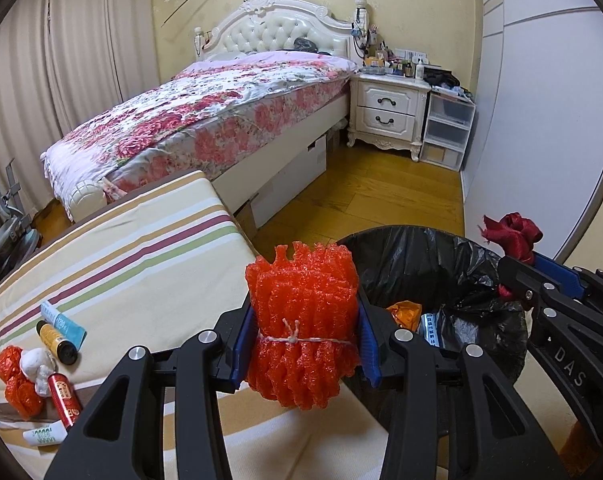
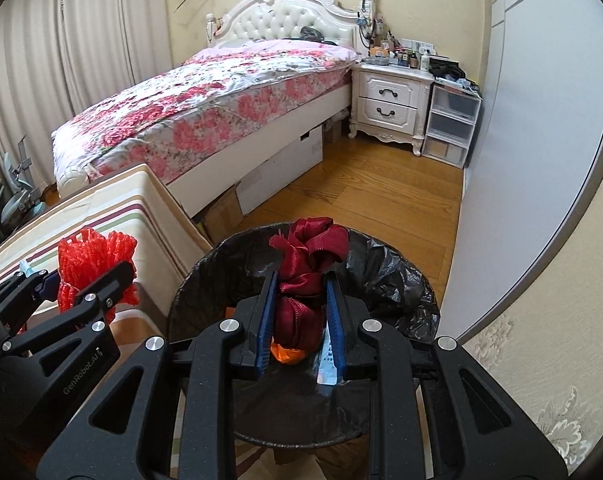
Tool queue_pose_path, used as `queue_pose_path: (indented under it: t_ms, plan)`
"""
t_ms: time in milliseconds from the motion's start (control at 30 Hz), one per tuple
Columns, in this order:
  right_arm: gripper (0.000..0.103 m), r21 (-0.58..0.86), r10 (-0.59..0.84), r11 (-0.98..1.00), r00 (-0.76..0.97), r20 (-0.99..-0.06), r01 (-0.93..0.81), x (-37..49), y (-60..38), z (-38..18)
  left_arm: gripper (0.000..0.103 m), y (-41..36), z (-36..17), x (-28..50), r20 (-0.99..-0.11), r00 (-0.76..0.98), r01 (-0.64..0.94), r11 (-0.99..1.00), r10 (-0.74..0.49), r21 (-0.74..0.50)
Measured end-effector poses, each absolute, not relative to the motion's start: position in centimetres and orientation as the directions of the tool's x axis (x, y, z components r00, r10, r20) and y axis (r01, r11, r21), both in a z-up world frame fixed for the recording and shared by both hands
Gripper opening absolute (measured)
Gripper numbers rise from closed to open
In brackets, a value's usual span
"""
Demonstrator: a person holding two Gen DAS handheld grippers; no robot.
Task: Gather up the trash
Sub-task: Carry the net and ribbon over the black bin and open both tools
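My left gripper (image 1: 303, 336) is shut on a bundle of orange-red foam netting (image 1: 303, 320) tied with white string. It hangs over the right edge of the striped cloth surface (image 1: 141, 248), just left of the bin. My right gripper (image 2: 301, 316) is shut on a crumpled dark red ribbon (image 2: 307, 268) and hovers above the round bin with a black bag (image 2: 401, 280). An orange wrapper (image 1: 405, 314) and a white and blue packet (image 1: 431, 326) lie inside the bin. In the left wrist view the right gripper (image 1: 513, 276) with the ribbon (image 1: 511, 236) shows at the right.
More litter lies on the striped surface at lower left: a blue tube (image 1: 63, 322), a black and yellow battery (image 1: 57, 342), a red battery (image 1: 65, 400), orange wrappers (image 1: 17, 384), white tissue (image 1: 37, 364). A flowered bed (image 1: 205, 112), a white nightstand (image 1: 389, 112) and wood floor (image 2: 361, 200) lie beyond.
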State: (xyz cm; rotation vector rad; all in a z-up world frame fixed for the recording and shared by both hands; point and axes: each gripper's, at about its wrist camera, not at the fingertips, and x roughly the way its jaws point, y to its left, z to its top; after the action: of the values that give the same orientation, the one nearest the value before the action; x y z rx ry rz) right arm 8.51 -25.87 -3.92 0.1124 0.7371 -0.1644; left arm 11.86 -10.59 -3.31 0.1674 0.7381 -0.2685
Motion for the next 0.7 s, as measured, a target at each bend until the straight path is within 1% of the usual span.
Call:
queue_pose_path:
  t_ms: [233,367,433,467,500,600,700]
  plan:
    - [0.023,0.059,-0.118,0.974,0.717,-0.687,0.217,9.2,-27.1,-4.6,0.044,-11.9,-4.0,12.7,-0.689,0.707,0.294,0.952,-0.157,0.085]
    - [0.025,0.063,-0.125,0.971,0.712,-0.691,0.232,9.6,-27.8,-5.0,0.049,-12.1,-4.3,13.2,-0.699,0.699,0.286,0.955,-0.151,0.08]
    - [0.034,0.061,-0.133,0.969,0.713,-0.688,0.239,9.7,-27.9,-5.0,0.064,-12.1,-4.4,13.1,-0.698,0.701,0.285,0.955,-0.149,0.082]
    - [0.041,0.059,-0.139,0.968,0.715,-0.685,0.244,9.6,-27.9,-5.0,0.064,-12.1,-4.4,13.1,-0.697,0.701,0.287,0.954,-0.152,0.082]
    - [0.043,0.056,-0.144,0.967,0.716,-0.683,0.248,9.6,-27.9,-5.0,0.064,-12.2,-4.5,13.1,-0.698,0.7,0.289,0.954,-0.151,0.084]
    - [0.045,0.05,-0.153,0.966,0.717,-0.681,0.254,9.5,-27.9,-4.9,0.07,-12.2,-4.6,13.1,-0.7,0.699,0.289,0.953,-0.147,0.088]
    - [0.05,0.044,-0.164,0.965,0.72,-0.674,0.26,9.3,-27.9,-4.7,0.071,-12.2,-4.4,13.0,-0.696,0.702,0.289,0.954,-0.15,0.085]
